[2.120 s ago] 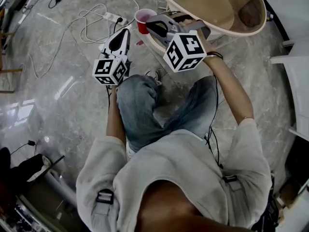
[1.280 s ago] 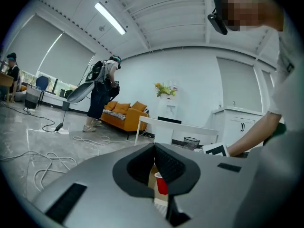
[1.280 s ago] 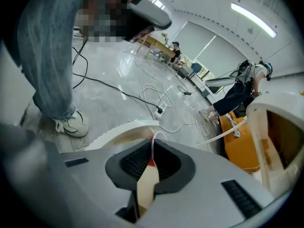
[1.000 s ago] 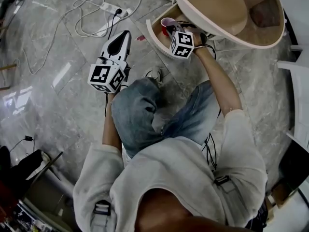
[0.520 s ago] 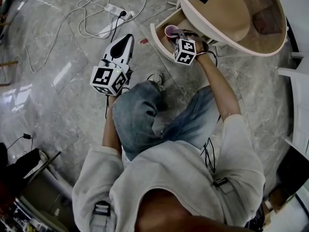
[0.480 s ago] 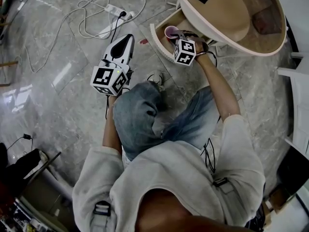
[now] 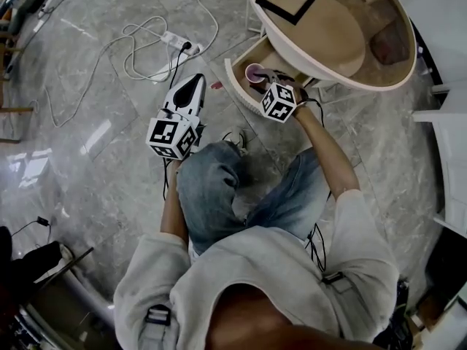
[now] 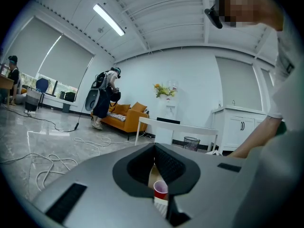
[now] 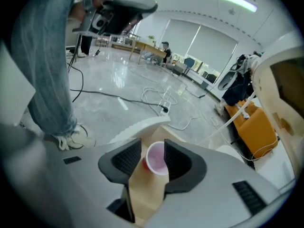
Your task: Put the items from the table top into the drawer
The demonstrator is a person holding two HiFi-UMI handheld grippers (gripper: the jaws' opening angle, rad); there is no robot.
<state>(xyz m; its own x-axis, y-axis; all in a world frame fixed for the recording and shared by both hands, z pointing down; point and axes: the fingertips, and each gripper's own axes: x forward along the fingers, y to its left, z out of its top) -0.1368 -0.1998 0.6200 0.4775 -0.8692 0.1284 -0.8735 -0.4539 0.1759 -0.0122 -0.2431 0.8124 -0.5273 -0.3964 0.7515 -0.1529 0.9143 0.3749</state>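
The red cup (image 7: 254, 72) that you carried pinched in your right gripper (image 7: 261, 79) two seconds ago, out over the floor beside the table (image 7: 321, 28), now stands upright on the floor of the open drawer (image 7: 235, 86). The right gripper's jaws have just been opening, and in the right gripper view they stand wide apart around the cup (image 9: 156, 159), its pale inside facing up between the ribbed pads (image 9: 126, 158); the near pad is clear of the rim, and the other overlaps it in the picture, so contact there cannot be settled. Your left gripper (image 7: 195, 79) hangs over the marble floor, well apart from the drawer, much where it was a second ago, its jaws closed on nothing. From the head view the right gripper's cube covers the cup's lower half and the table top hides most of the drawer's inside. In the left gripper view only a sliver of the cup (image 8: 160, 190) shows, far off, through the slit beneath the closed tips.
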